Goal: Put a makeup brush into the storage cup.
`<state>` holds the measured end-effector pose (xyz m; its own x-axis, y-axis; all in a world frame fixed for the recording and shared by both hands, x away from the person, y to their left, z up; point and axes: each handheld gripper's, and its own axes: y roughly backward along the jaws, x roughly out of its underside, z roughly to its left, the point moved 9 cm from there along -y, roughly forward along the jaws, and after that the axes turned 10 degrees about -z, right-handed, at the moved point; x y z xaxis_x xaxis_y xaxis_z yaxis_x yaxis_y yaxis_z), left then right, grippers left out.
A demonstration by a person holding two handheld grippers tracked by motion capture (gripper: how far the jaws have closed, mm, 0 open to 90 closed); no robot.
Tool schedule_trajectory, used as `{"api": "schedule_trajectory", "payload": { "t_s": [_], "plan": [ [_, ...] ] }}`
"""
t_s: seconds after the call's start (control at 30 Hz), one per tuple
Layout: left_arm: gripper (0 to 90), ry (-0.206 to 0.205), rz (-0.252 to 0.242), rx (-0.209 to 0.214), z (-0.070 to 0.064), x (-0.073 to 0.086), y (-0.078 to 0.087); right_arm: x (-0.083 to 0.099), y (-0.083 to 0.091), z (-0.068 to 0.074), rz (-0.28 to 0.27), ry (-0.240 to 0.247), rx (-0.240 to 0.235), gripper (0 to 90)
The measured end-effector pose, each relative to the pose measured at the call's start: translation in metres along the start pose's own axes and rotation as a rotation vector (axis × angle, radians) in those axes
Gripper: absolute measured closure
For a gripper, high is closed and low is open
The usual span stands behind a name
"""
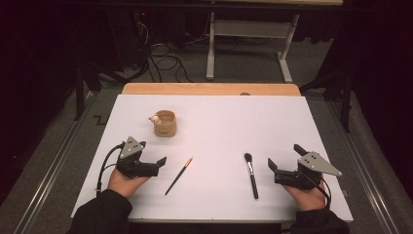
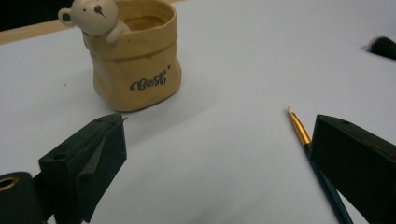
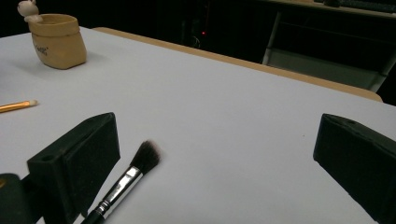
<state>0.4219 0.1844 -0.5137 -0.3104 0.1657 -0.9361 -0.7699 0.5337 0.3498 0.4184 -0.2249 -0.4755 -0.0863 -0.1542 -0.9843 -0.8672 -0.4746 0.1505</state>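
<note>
Looks like a lab or recording room set up for data capture, not a home. Dark all round, black drapes or walls at both sides, with light falling only on the table [image 1: 214, 105], topped by a plain white sheet over a wooden board [image 1: 209, 88]. Grey carpet floor beyond, strewn with loose black cables [image 1: 165, 61] near a red indicator light. Behind, the white metal legs of an adjustable desk [image 1: 210, 53]. Metal rails [image 1: 53, 161] along the floor at either side, like a rig frame. Handheld grippers with cameras and trailing cables fit the same picture.
</note>
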Motion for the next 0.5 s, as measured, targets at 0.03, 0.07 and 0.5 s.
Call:
{"api": "schedule_trajectory", "payload": {
  "t_s": [0.03,0.07,0.5],
  "plan": [
    [4.6,-0.001,0.009,0.001,0.0002,0.0009,-0.0002,0.0004,-0.0006,0.0005,0.002,0.003,-0.002,0.8],
    [4.7,0.000,0.017,0.000,0.0007,0.0018,-0.0001,0.0006,-0.0011,0.0010,0.001,0.004,-0.004,0.8],
    [6.0,0.014,0.066,-0.023,0.0050,0.0068,0.0002,0.0021,-0.0033,0.0052,0.006,0.007,-0.016,0.8]
  ]
}}
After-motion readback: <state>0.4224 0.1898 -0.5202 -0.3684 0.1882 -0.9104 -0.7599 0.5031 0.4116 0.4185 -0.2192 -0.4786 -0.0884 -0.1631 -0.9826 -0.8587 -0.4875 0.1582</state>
